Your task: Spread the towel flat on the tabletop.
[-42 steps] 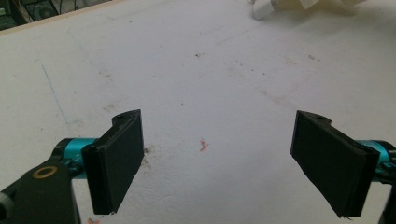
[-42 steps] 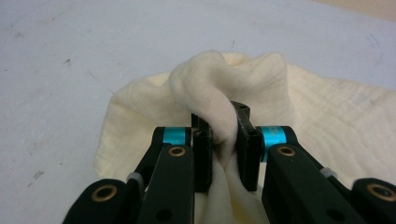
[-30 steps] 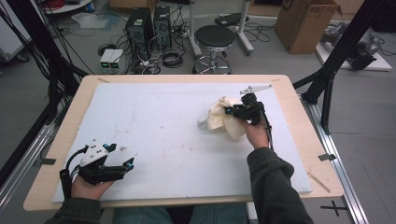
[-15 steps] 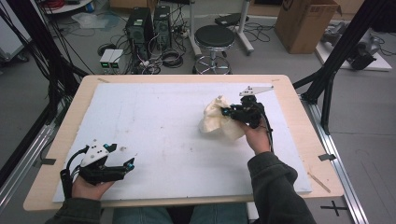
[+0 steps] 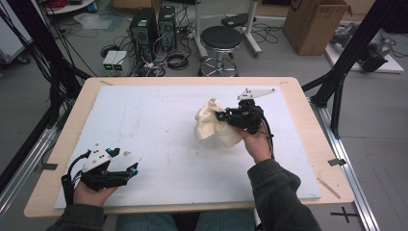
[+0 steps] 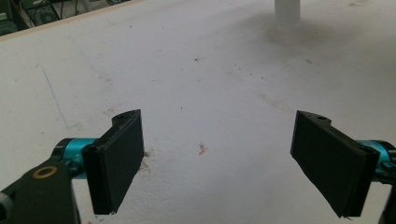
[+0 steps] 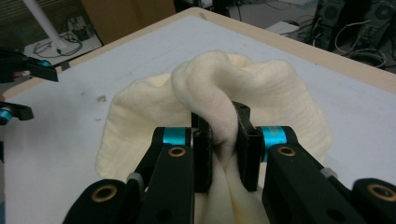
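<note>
A cream cloth [image 5: 214, 126] hangs bunched over the right middle of the white board [image 5: 159, 115]. My right gripper [image 5: 222, 116] is shut on a fold of it and holds it lifted. In the right gripper view that cloth [image 7: 243, 88] is pinched between the two black jaws of the right gripper [image 7: 224, 140], and the rest drapes down around them. My left gripper [image 5: 131, 167] rests near the board's front left corner, held by a hand. Its jaws stand wide apart in the left gripper view, and the left gripper [image 6: 217, 154] has only bare board between them.
The board lies on a wooden table [image 5: 312, 139]. Behind the table stand a black stool [image 5: 221, 38], computer towers [image 5: 151, 24] with cables on the floor, and a cardboard box [image 5: 315, 21]. Black frame posts [image 5: 346, 62] flank the table on both sides.
My right gripper has lifted the cloth and carried it a little to the right. The left gripper has stayed where it was.
</note>
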Demonstrator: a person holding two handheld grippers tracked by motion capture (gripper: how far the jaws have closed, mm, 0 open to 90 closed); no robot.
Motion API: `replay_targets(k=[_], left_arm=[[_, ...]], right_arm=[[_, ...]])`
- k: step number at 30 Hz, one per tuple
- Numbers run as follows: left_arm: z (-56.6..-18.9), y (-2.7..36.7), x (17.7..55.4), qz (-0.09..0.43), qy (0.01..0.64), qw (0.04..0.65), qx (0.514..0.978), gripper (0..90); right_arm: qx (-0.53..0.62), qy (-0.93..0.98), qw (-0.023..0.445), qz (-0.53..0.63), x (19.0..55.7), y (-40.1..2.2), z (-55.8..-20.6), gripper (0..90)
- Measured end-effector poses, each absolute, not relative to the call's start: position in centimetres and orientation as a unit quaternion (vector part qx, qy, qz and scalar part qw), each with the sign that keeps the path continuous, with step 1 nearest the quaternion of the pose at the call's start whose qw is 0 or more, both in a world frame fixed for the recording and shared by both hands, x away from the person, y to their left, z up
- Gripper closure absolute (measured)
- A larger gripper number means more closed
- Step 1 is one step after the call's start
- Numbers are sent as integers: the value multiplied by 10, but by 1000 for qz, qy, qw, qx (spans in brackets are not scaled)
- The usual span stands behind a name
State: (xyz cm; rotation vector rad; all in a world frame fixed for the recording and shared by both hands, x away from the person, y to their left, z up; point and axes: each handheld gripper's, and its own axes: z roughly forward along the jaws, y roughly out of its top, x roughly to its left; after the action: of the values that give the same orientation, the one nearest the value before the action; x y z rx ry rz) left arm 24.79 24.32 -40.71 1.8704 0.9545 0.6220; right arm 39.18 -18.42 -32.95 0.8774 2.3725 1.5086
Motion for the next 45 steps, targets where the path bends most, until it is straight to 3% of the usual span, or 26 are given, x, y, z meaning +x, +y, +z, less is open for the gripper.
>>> replay_targets(k=[21, 34, 45], left_arm=[[-407, 244, 248, 253, 386, 458, 760, 178], [-407, 245, 248, 252, 386, 458, 760, 178], [-407, 246, 248, 253, 387, 459, 759, 178]], right_arm=[[268, 810, 57, 519, 384, -130, -343, 803], [260, 810, 55, 523, 377, -110, -350, 800], [283, 840, 41, 461, 377, -97, -387, 785]])
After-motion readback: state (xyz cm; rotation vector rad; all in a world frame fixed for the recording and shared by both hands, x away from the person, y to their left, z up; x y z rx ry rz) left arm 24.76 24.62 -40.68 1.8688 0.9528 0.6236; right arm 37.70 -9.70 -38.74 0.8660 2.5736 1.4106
